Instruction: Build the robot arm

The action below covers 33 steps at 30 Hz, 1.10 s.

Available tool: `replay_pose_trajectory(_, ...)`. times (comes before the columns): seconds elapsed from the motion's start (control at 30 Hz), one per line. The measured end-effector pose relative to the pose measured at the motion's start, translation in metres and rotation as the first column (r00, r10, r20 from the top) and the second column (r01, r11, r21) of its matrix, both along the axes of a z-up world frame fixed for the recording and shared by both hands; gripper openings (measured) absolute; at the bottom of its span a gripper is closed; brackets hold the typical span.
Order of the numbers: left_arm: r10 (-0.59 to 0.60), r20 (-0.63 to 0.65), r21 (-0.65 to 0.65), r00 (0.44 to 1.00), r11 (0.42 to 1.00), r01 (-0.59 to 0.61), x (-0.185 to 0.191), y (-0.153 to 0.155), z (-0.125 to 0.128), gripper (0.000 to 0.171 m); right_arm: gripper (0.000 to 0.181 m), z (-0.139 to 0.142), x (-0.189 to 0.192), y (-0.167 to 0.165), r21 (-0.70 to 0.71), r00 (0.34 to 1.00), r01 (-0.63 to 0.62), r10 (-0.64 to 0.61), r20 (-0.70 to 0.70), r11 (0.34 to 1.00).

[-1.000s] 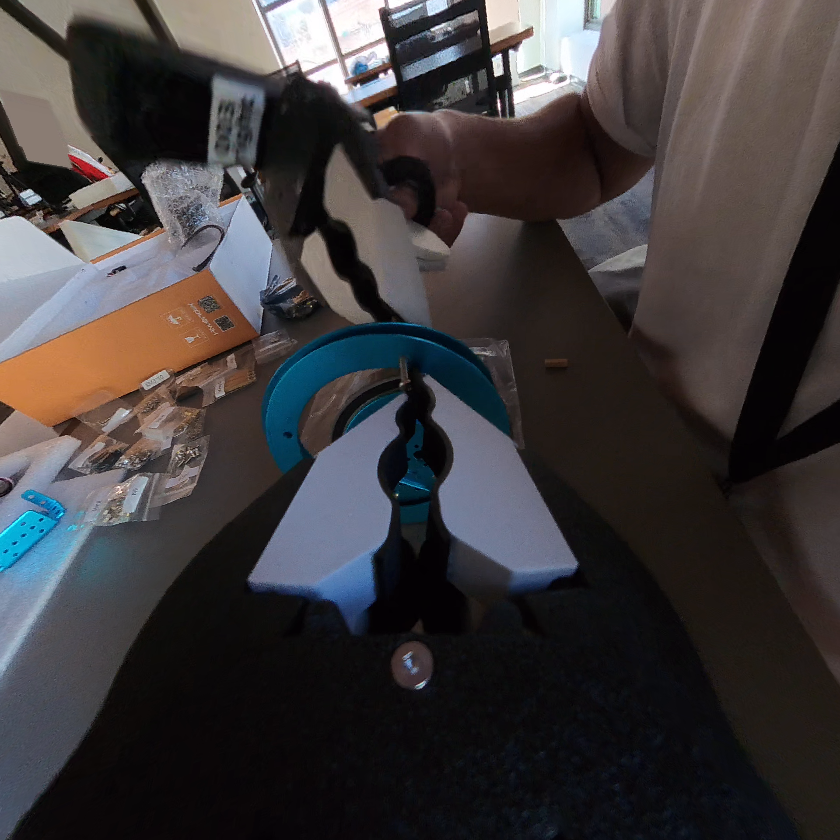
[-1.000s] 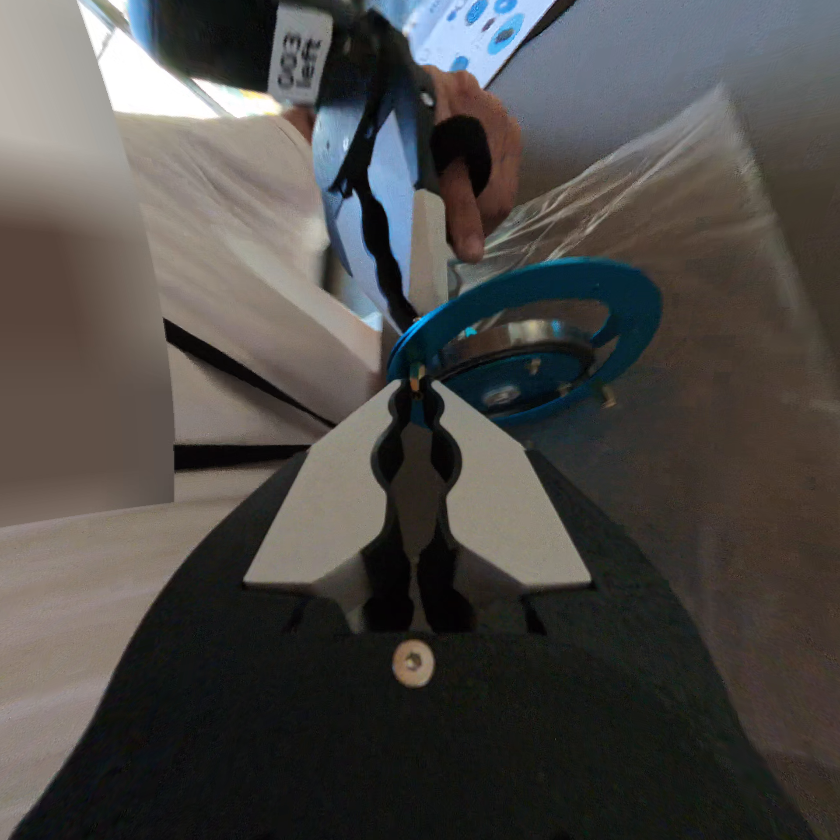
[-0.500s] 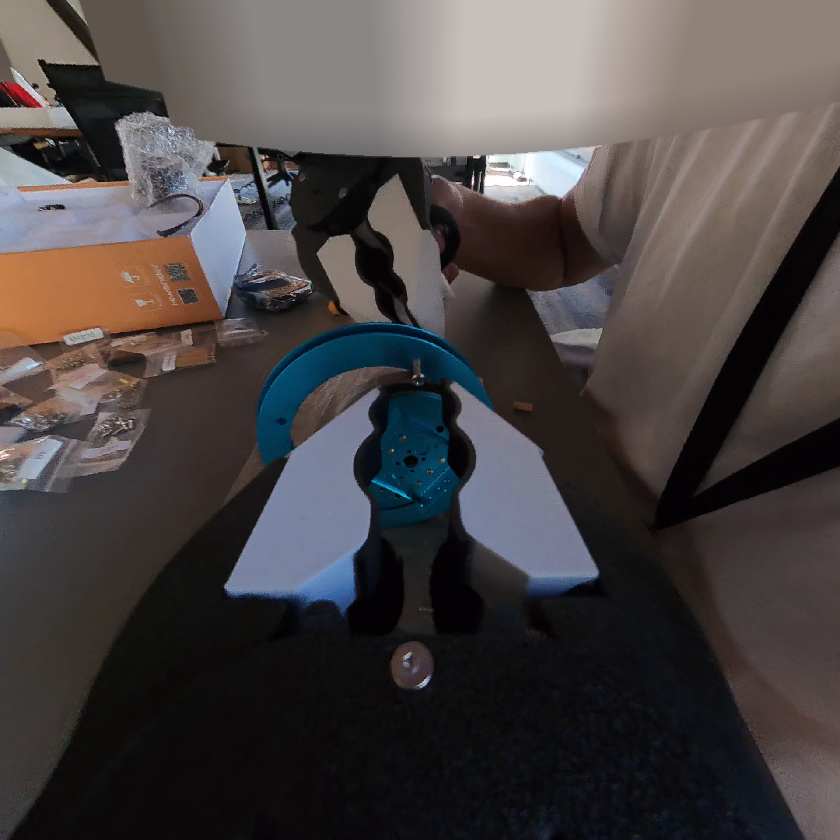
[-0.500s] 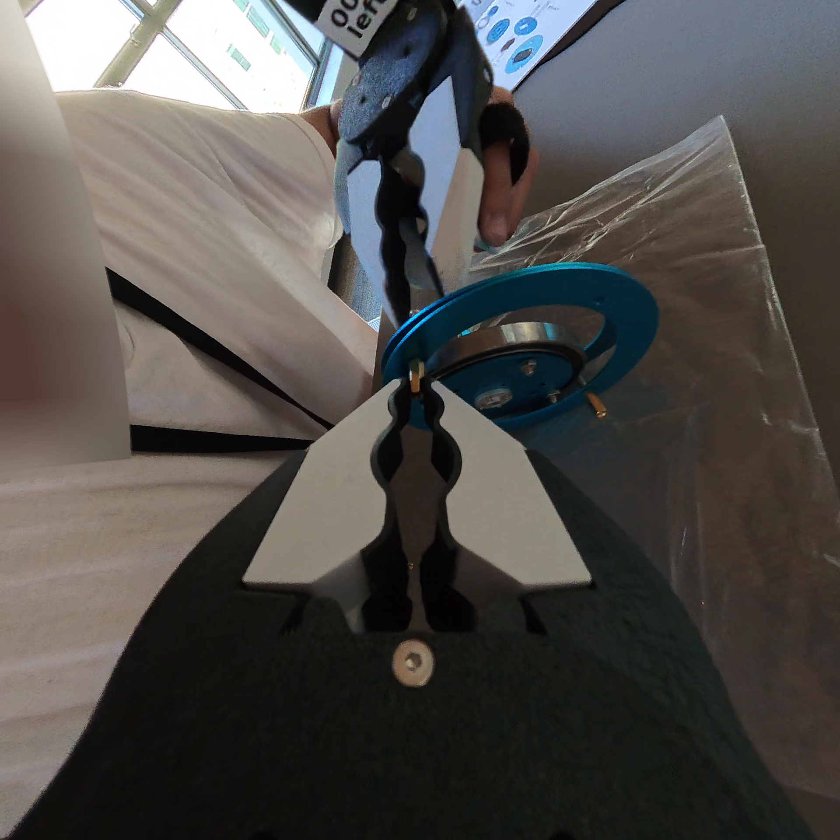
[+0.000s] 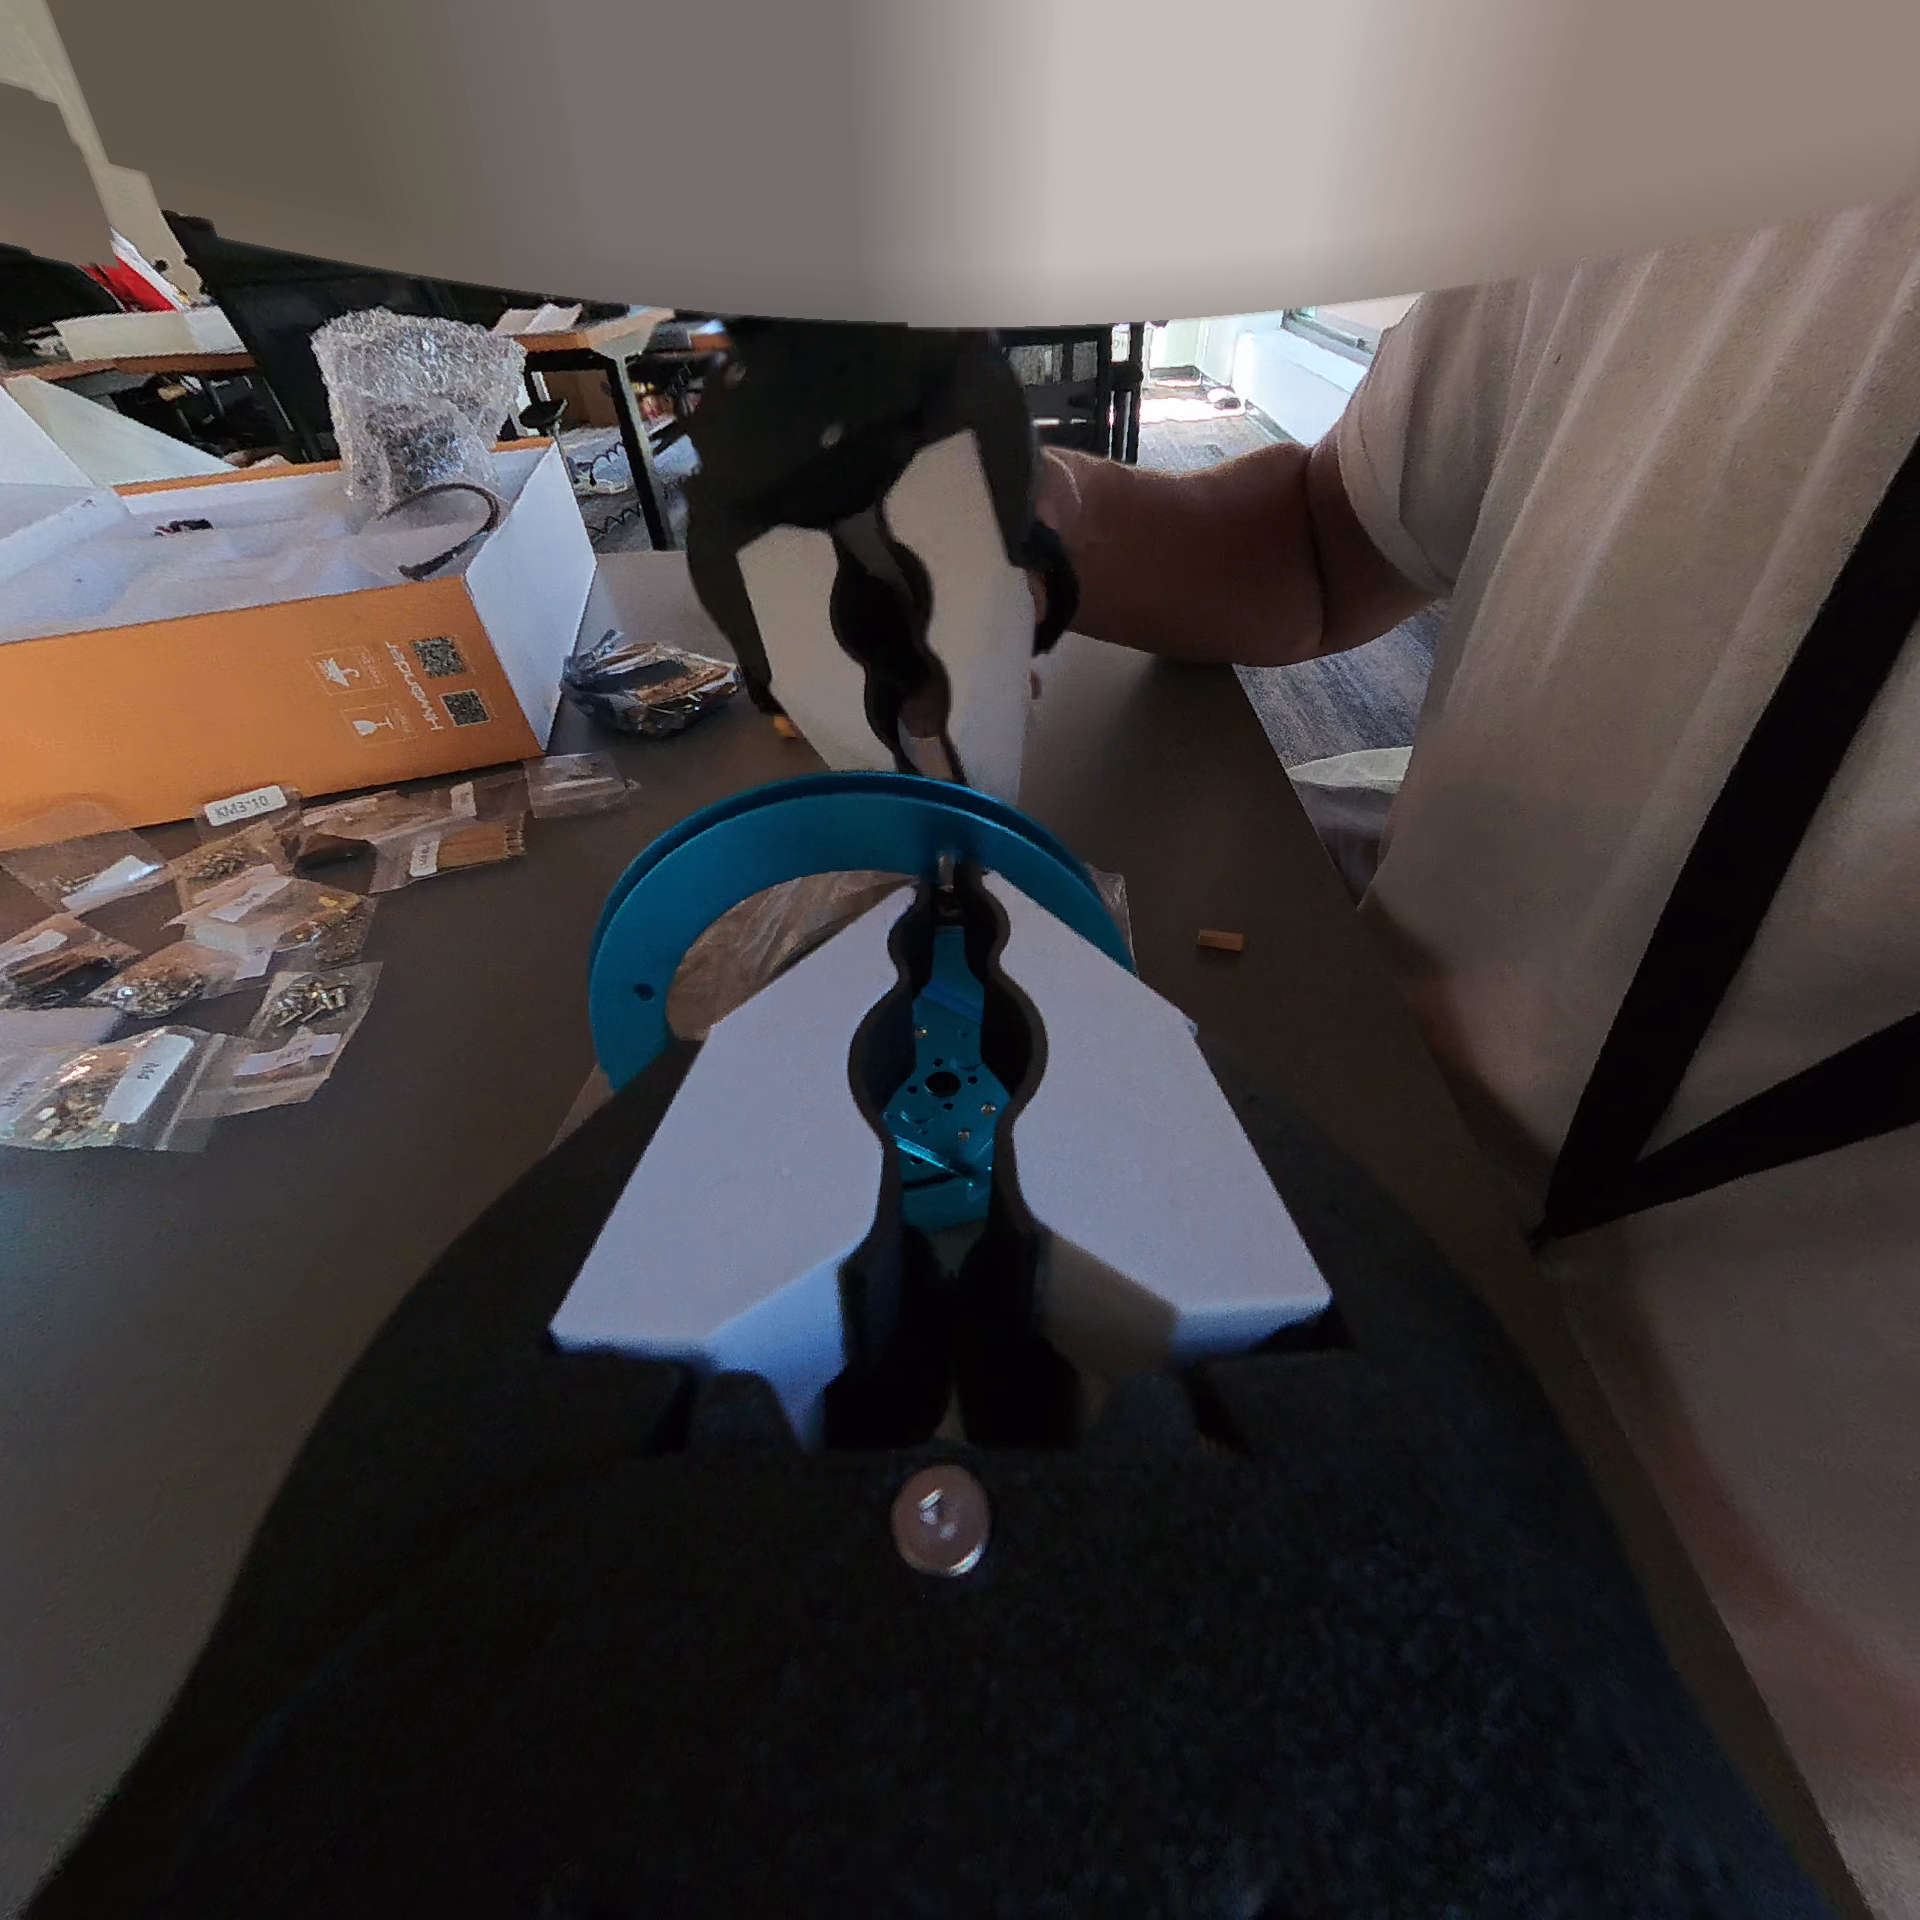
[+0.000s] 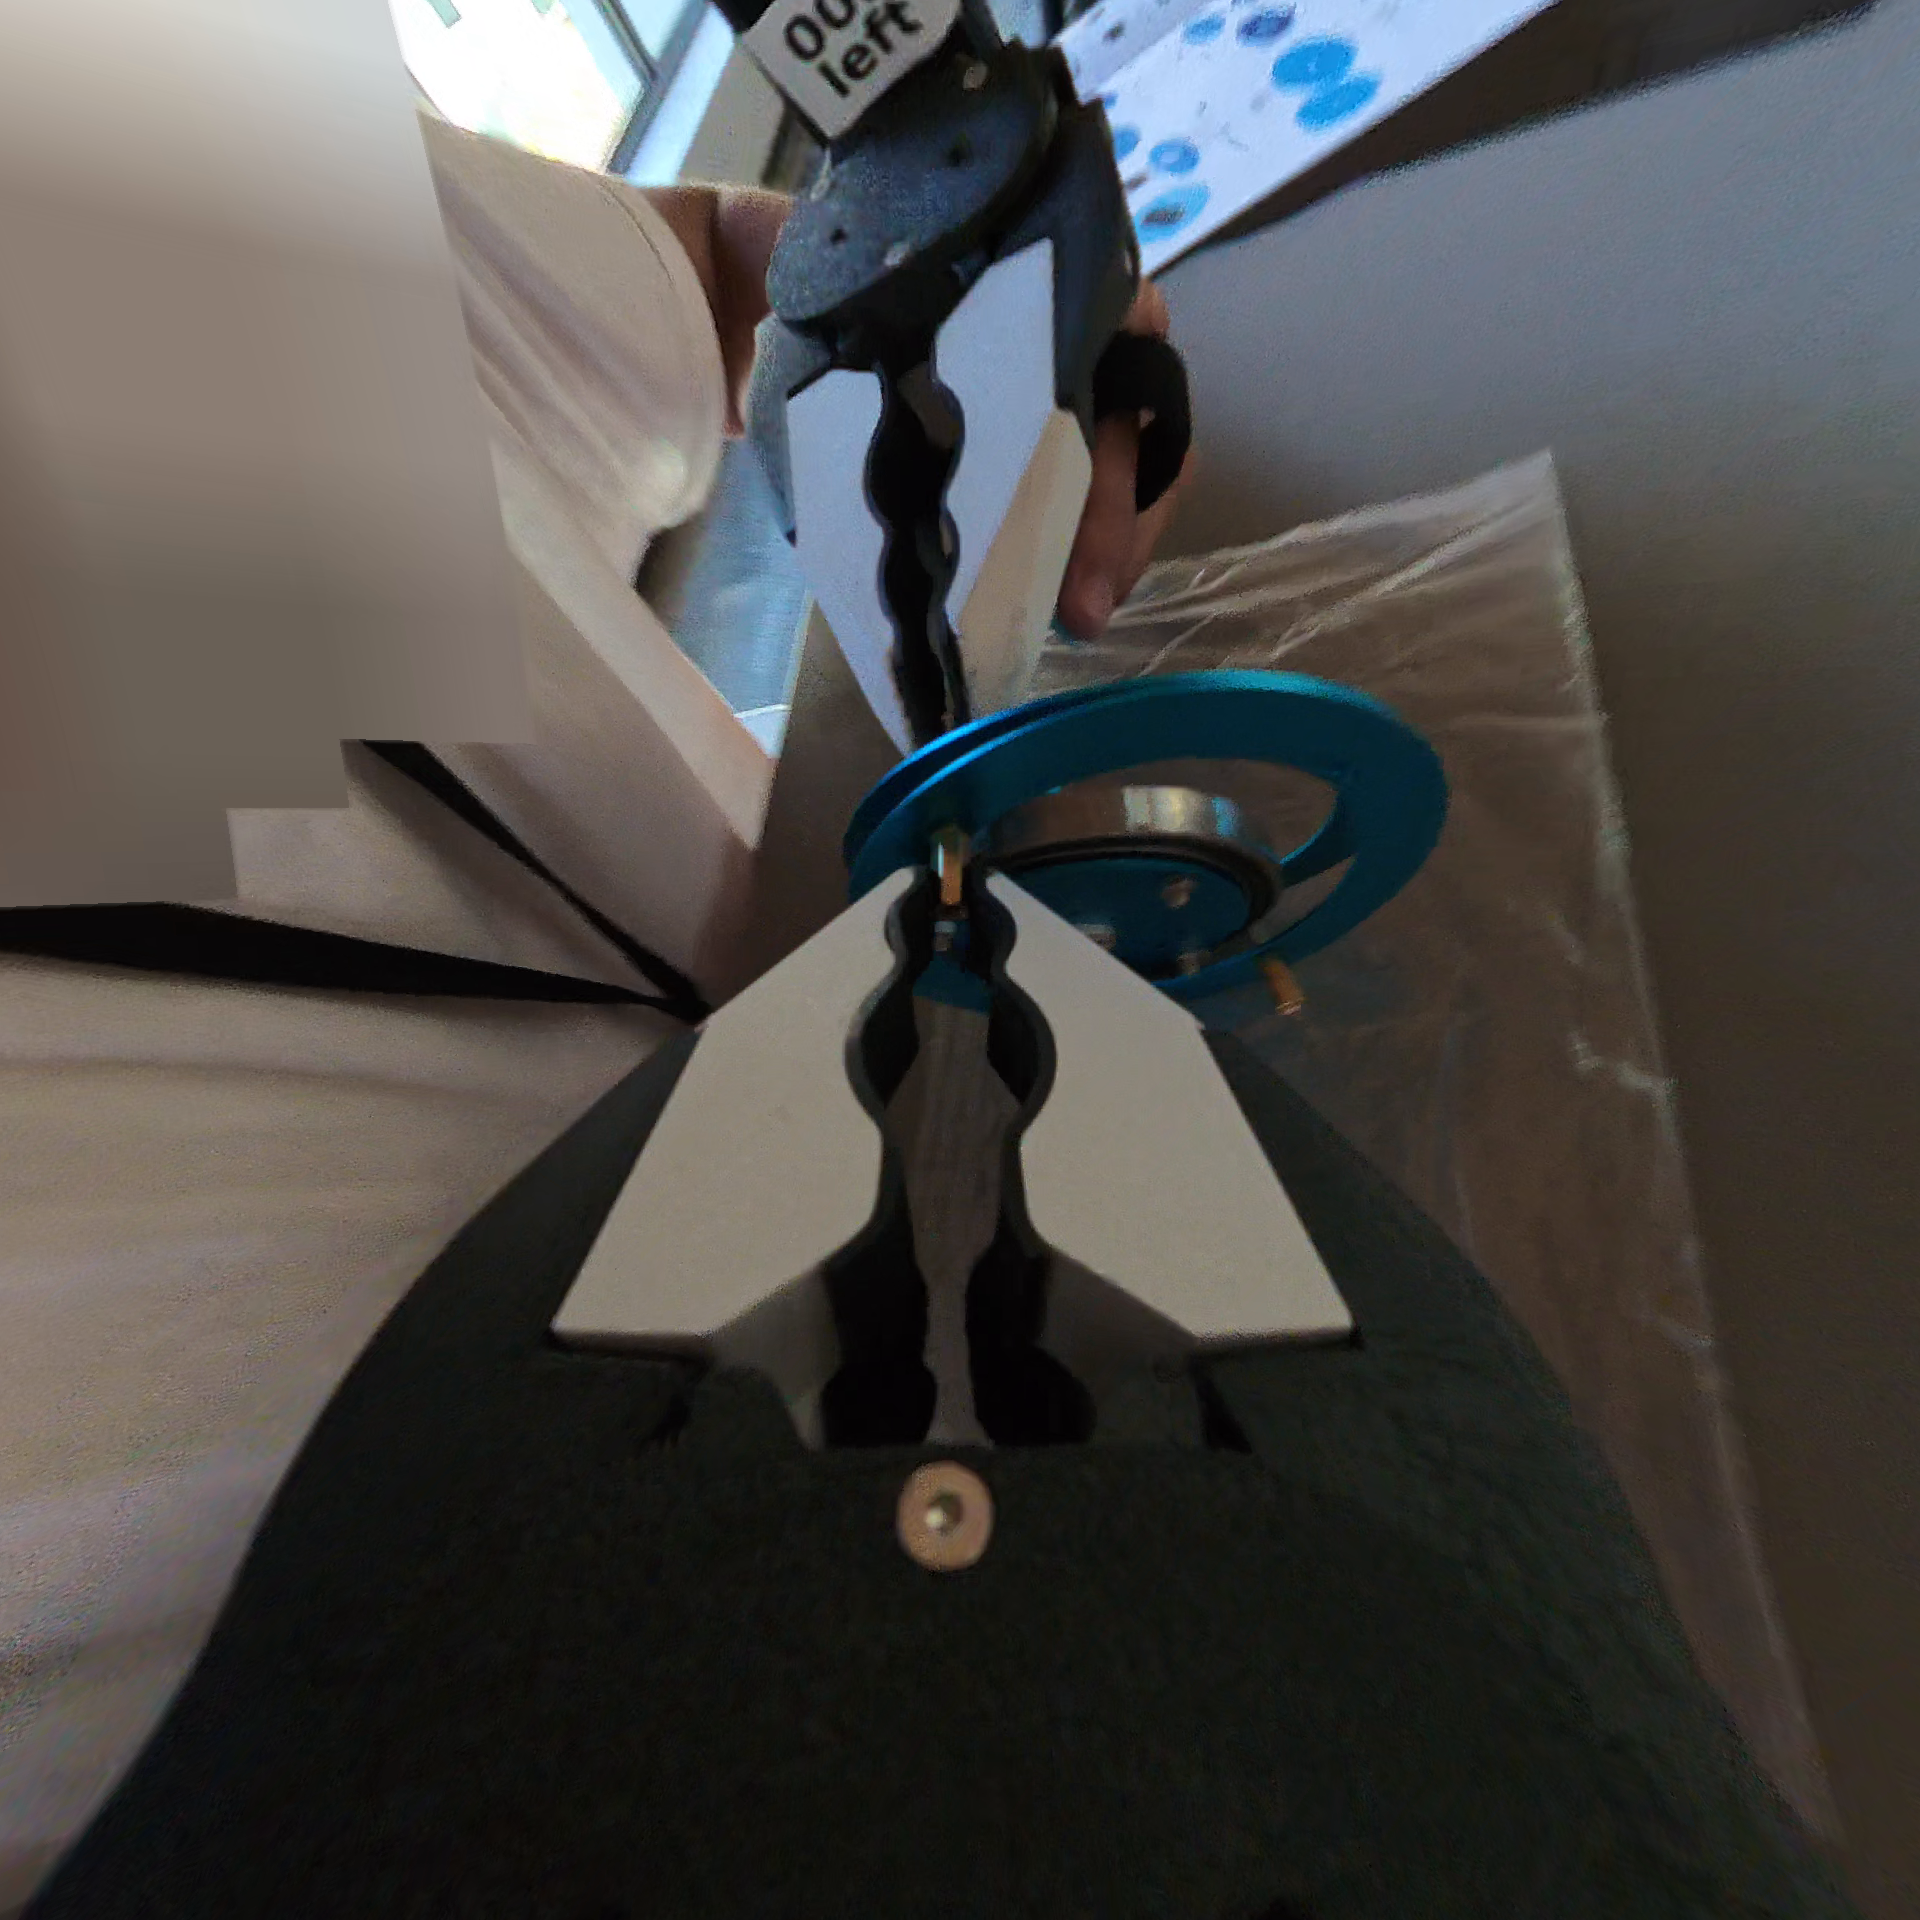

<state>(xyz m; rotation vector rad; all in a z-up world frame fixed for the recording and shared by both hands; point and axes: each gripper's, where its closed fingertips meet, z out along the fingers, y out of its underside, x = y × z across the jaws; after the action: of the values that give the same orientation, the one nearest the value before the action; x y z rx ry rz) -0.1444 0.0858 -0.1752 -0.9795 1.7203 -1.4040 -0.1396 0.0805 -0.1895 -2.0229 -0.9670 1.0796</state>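
Since half a second ago, little has shifted: both claws have stayed pinched on opposite edges of the blue ring assembly point(image 5: 665, 935), and the left wrist view has tipped slightly lower over the table point(image 5: 312, 1299). At 9 o'clock in that view, an orange and white box point(image 5: 260, 665) is seen with a bubble-wrapped bundle point(image 5: 416, 405) on top; small clear bags of hardware point(image 5: 187, 987) are scattered below it, near the box. At centre, the left gripper point(image 5: 948, 883) is noted nearly closed, its tips clamped on a small post at the ring's near rim, a blue perforated hub point(image 5: 940, 1101) showing through the gap between the fingers. At 12 o'clock the right gripper point(image 5: 935, 769) is seen closed on the far rim, held by a hand point(image 5: 1060, 582). At 3 o'clock a light shirt with black straps point(image 5: 1662, 831) is recorded. In the right wrist view, the right gripper point(image 6: 948, 894) is narrowed onto a brass standoff point(image 6: 948, 862) on the ring's point(image 6: 1351, 769) near edge; whether the ring rests on the clear plastic sheet point(image 6: 1507, 935) at 3 o'clock cannot be told. A metal bearing point(image 6: 1164, 821) sits inside the ring. The left gripper point(image 6: 940, 707) grips the far rim at 12 o'clock.
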Motion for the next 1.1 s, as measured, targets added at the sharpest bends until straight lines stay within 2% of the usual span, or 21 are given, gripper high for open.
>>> replay_pose_trajectory(0.1,0.008,-0.030,-0.053,1.000,0.999,-0.009,0.001,0.001,0.000,0.004,0.027,0.002,0.000,0.006,0.335,0.992,-0.012,-0.032,0.125,0.942)
replay_pose_trajectory(0.2,0.016,-0.088,-0.159,0.996,0.987,-0.030,0.004,0.003,0.000,0.004,0.031,0.000,0.001,0.002,0.509,0.940,-0.074,-0.111,0.323,0.858)
replay_pose_trajectory(0.27,0.018,-0.135,-0.235,0.991,0.971,-0.049,0.004,0.004,0.000,0.005,0.029,-0.001,0.005,0.008,0.660,0.848,-0.147,-0.249,0.467,0.736)
replay_pose_trajectory(0.33,0.012,-0.180,-0.287,0.984,0.956,-0.064,0.005,0.004,-0.001,0.004,0.017,0.004,0.010,0.014,0.783,0.733,-0.261,-0.412,0.541,0.565)
replay_pose_trajectory(0.37,0.005,-0.196,-0.310,0.981,0.948,-0.066,0.005,0.003,-0.001,0.004,0.013,0.006,0.012,0.016,0.806,0.679,-0.318,-0.473,0.561,0.499)
replay_pose_trajectory(0.43,-0.006,-0.222,-0.350,0.975,0.934,-0.074,0.006,0.002,0.000,0.004,0.011,0.006,0.013,0.017,0.811,0.608,-0.396,-0.539,0.583,0.431)
replay_pose_trajectory(0.57,-0.018,-0.265,-0.444,0.964,0.890,-0.105,0.008,0.004,0.000,0.004,0.005,0.012,0.018,0.025,0.793,0.492,-0.503,-0.640,0.590,0.345)
replay_pose_trajectory(0.63,-0.013,-0.269,-0.463,0.963,0.878,-0.118,0.008,0.007,0.000,0.004,0.004,0.014,0.020,0.030,0.782,0.438,-0.532,-0.684,0.583,0.325)
replay_pose_trajectory(0.7,0.009,-0.246,-0.414,0.969,0.903,-0.114,0.008,0.008,0.000,0.003,0.004,0.013,0.021,0.031,0.778,0.424,-0.521,-0.684,0.594,0.352)
replay_pose_trajectory(0.8,0.048,-0.190,-0.261,0.981,0.961,-0.097,0.007,0.004,0.000,0.003,0.004,0.009,0.020,0.028,0.767,0.486,-0.403,-0.593,0.642,0.500)
replay_pose_trajectory(0.87,0.068,-0.151,-0.160,0.986,0.983,-0.092,0.006,0.000,0.001,0.004,0.004,0.006,0.020,0.025,0.745,0.522,-0.359,-0.540,0.660,0.563)
replay_pose_trajectory(1.0,0.074,-0.104,-0.030,0.992,0.997,-0.078,0.004,-0.007,0.001,0.004,0.004,-0.001,0.016,0.016,0.651,0.609,-0.274,-0.396,0.687,0.708)
replay_pose_trajectory(1.1,0.085,-0.076,0.061,0.993,0.995,-0.080,0.004,-0.009,0.001,0.003,0.004,-0.004,0.014,0.012,0.563,0.651,-0.236,-0.301,0.697,0.792)
